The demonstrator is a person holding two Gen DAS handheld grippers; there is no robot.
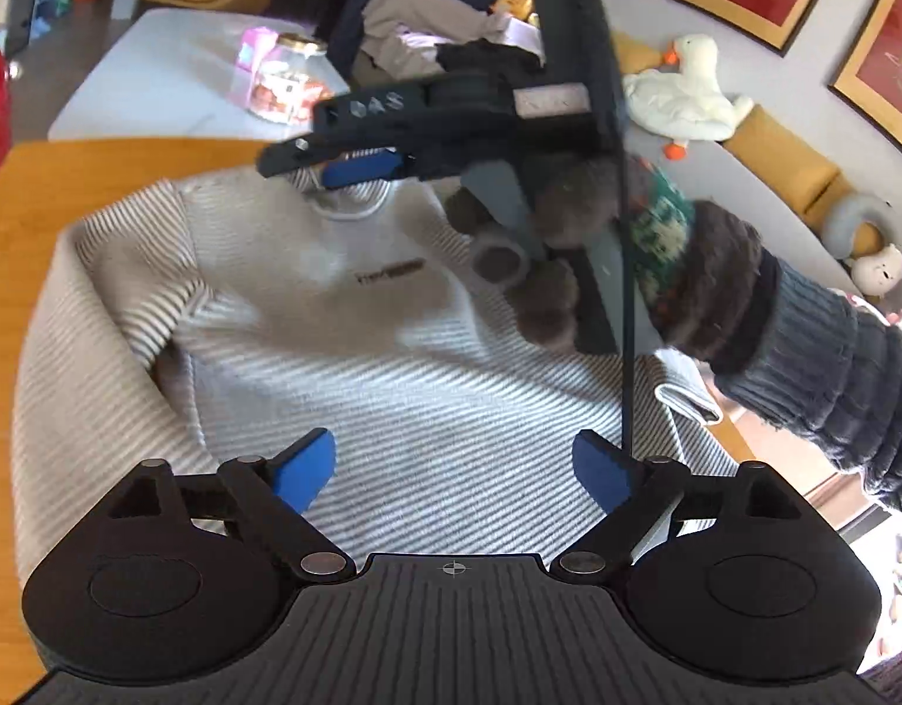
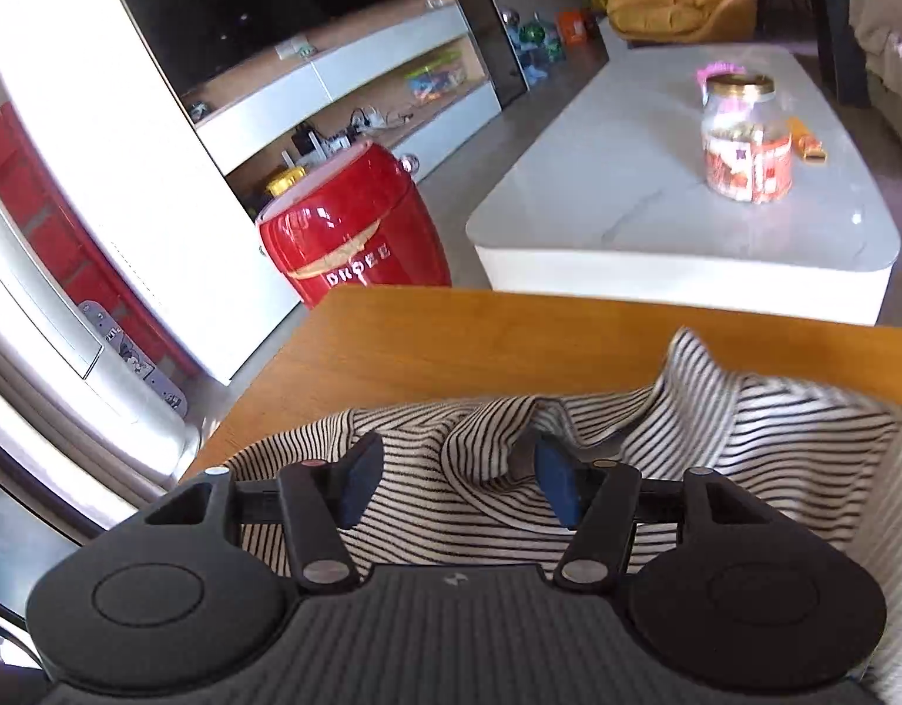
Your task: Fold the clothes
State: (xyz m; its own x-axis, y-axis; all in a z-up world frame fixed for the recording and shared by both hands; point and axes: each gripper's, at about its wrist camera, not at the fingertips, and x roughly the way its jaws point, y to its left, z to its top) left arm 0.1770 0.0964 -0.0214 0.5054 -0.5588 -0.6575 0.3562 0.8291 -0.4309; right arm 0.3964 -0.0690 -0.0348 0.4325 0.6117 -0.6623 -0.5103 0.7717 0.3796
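A black-and-white striped sweater [image 1: 345, 317] lies front up on the wooden table [image 1: 69, 176], its left sleeve folded down along the body. My left gripper [image 1: 453, 470] is open and empty above the sweater's lower body. The right gripper shows in the left wrist view [image 1: 356, 167] at the sweater's collar, held by a gloved hand [image 1: 656, 247]. In the right wrist view my right gripper [image 2: 456, 484] is open, its blue pads [image 2: 359, 484] on either side of bunched striped fabric [image 2: 568, 440] near the table's far edge [image 2: 509, 305].
A white coffee table [image 2: 656, 217] with a glass jar [image 2: 744, 141] stands beyond the wooden table. A red barrel-shaped stool [image 2: 351, 223] stands on the floor to the left. A sofa with stuffed toys [image 1: 686, 94] and a clothes pile [image 1: 427, 29] are on the right.
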